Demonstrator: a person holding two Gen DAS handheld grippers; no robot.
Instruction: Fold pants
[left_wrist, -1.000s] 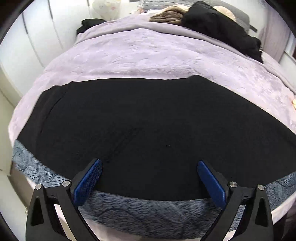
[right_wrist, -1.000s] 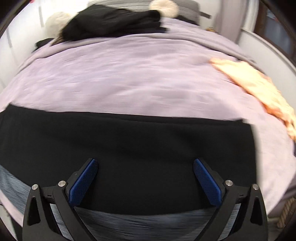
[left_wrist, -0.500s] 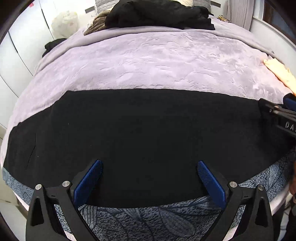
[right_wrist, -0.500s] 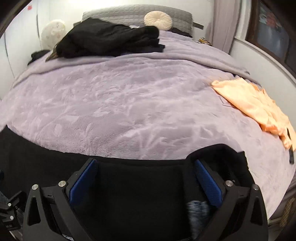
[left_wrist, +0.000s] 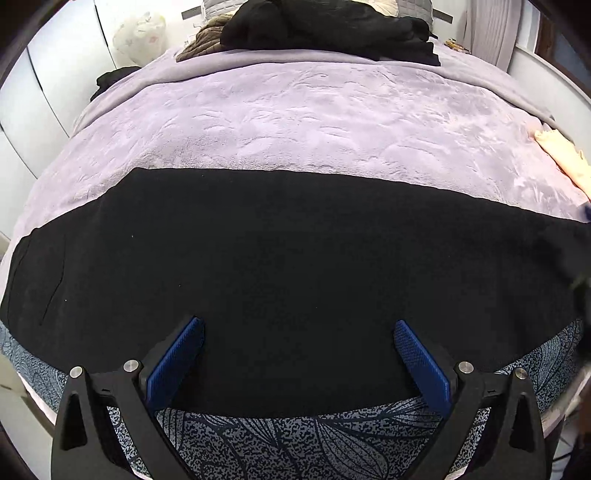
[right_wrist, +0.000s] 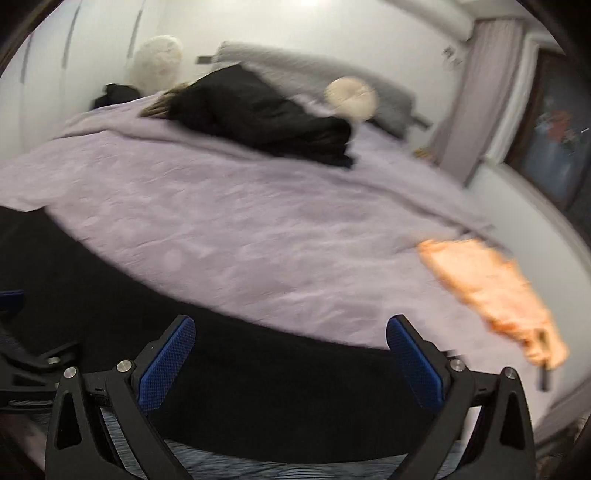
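Note:
Black pants (left_wrist: 288, 266) lie flat in a long band across the near side of the bed, on a lilac blanket (left_wrist: 303, 122). My left gripper (left_wrist: 299, 326) hovers open over their near edge, blue pads wide apart with nothing between them. In the blurred right wrist view the same pants (right_wrist: 240, 376) fill the lower left. My right gripper (right_wrist: 290, 325) is open above their right end, holding nothing. The other gripper's black frame shows at that view's left edge.
A patterned grey-blue sheet (left_wrist: 295, 443) hangs over the bed's near edge. A pile of dark clothes (left_wrist: 325, 26) sits by the headboard. An orange garment (right_wrist: 495, 291) lies on the bed's right side. White wardrobe doors (left_wrist: 33, 92) stand on the left.
My right gripper has tilted and swung, so its view is blurred and slanted; the raised fold of pants by its right finger is gone. The left view has shifted slightly left.

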